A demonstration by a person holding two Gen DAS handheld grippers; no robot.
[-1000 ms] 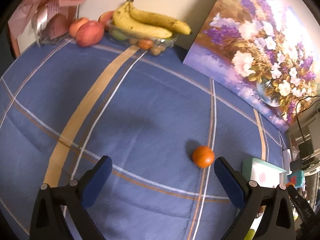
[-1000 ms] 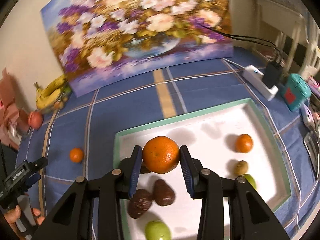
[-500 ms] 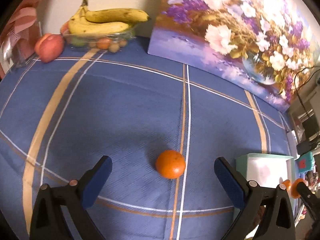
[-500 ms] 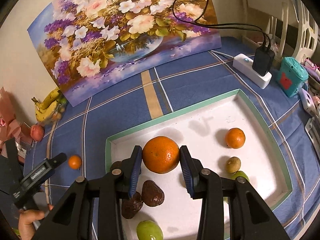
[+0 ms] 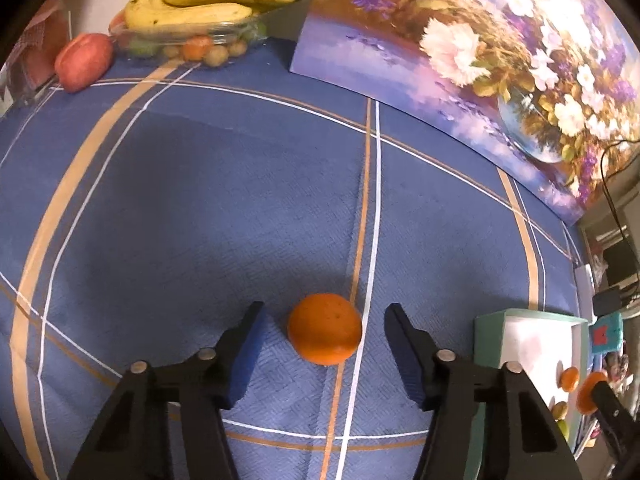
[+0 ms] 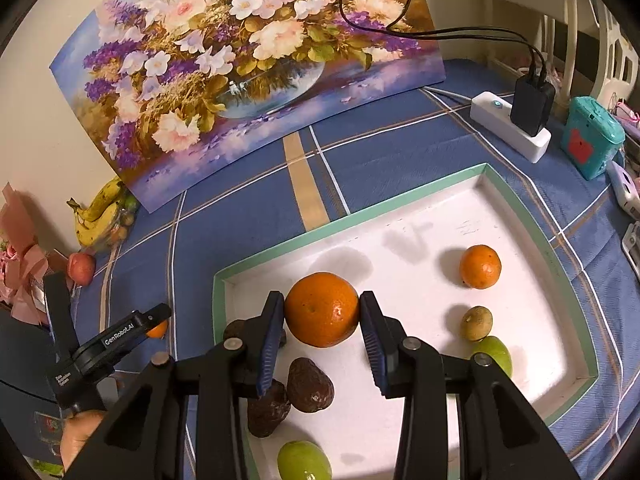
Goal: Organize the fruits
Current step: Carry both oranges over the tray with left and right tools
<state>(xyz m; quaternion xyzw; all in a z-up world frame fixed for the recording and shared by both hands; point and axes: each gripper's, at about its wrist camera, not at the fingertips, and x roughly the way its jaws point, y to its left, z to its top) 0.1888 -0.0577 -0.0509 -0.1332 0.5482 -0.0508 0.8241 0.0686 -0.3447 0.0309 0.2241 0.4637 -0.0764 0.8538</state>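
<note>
My left gripper (image 5: 324, 336) is open, its fingers on either side of a small orange (image 5: 325, 329) that lies on the blue checked cloth, with gaps on both sides. My right gripper (image 6: 322, 312) is shut on a large orange (image 6: 322, 309) and holds it above the white tray with a green rim (image 6: 348, 218). In the tray lie a small orange (image 6: 479, 266), a brown round fruit (image 6: 475, 323), two green fruits (image 6: 494, 354) and dark avocados (image 6: 310, 385). The left gripper (image 6: 120, 332) shows at the left of the right wrist view.
Bananas (image 5: 208, 4) on a clear dish of small fruits (image 5: 192, 44) and a red apple (image 5: 83, 62) sit at the cloth's far edge. A flower painting (image 6: 248, 52) leans on the wall. A power strip (image 6: 510, 126) and teal box (image 6: 591, 136) lie right of the tray.
My left gripper has moved forward to the small orange and narrowed around it. My right gripper, still holding the large orange, has shifted slightly over the tray.
</note>
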